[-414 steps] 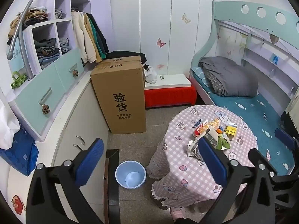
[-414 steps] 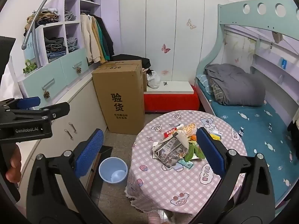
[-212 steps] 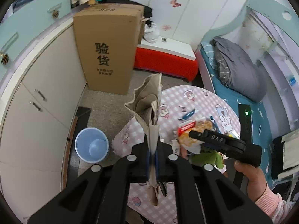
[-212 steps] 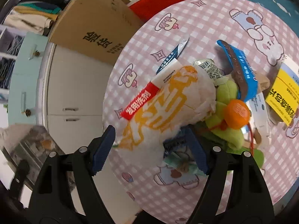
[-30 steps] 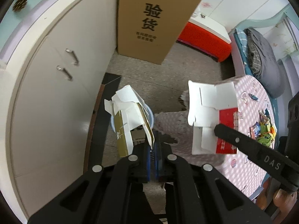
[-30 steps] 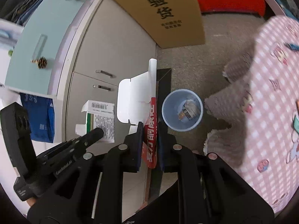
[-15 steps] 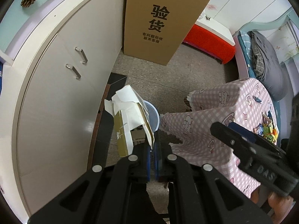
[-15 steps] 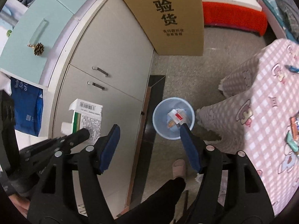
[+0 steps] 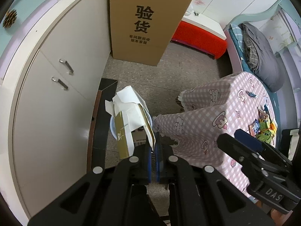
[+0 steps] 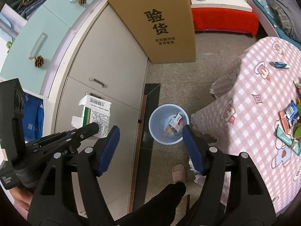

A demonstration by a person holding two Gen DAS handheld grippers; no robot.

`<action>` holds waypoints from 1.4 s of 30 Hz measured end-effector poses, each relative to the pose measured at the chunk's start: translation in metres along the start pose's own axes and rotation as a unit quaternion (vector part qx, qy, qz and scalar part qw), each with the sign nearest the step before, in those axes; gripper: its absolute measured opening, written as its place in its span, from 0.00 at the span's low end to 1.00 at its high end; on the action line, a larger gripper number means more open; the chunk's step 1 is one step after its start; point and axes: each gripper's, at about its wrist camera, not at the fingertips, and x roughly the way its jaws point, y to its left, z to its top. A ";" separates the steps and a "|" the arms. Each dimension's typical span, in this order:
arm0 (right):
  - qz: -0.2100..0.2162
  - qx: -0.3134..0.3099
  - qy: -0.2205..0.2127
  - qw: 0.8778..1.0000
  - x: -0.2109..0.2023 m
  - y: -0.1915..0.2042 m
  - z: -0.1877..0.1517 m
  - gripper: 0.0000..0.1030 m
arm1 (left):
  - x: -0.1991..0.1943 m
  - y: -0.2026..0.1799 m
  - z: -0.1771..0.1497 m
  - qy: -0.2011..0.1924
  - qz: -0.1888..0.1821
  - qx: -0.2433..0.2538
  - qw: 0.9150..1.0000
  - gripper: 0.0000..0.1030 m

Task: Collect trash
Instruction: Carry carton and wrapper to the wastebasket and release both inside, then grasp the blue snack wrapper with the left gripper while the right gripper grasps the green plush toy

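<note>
My left gripper (image 9: 153, 146) is shut on a crumpled white and gold carton (image 9: 129, 116), which hangs above the pale blue bin (image 9: 112, 130) and hides most of it. In the right wrist view the same carton (image 10: 96, 115) shows at the left gripper's (image 10: 94, 127) tip, left of the bin (image 10: 157, 113). My right gripper (image 10: 150, 130) stands open above the bin with nothing between its pads. A red and white box (image 10: 177, 122) lies inside on other scraps. More wrappers (image 10: 288, 121) sit on the pink checked table (image 10: 254, 113).
A tall cardboard box (image 10: 163, 22) stands behind the bin, against white cabinet doors (image 10: 105, 69). A dark floor strip (image 10: 148, 116) runs beside the bin. A person's slippered foot (image 10: 178, 171) is just below it. A red bench (image 9: 199, 35) and a bed (image 9: 259, 50) lie farther back.
My right gripper opened and the red and white box it held dropped into the bin. The left gripper keeps hold of its carton.
</note>
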 end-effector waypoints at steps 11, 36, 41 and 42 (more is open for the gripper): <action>0.000 0.039 -0.032 0.999 -0.027 -0.031 0.000 0.68 | 0.011 -0.015 0.026 0.004 0.021 0.001 1.000 0.35; -0.011 0.099 -0.046 0.994 -0.050 -0.110 -0.005 0.69 | 0.030 -0.099 0.018 0.016 0.023 0.041 0.999 0.66; -0.040 0.123 -0.063 0.990 -0.072 -0.161 -0.010 0.69 | 0.044 -0.155 0.011 0.030 0.014 0.083 0.996 0.66; -0.053 0.127 -0.069 0.988 -0.079 -0.177 -0.012 0.69 | 0.048 -0.168 0.009 0.033 0.012 0.091 0.995 0.66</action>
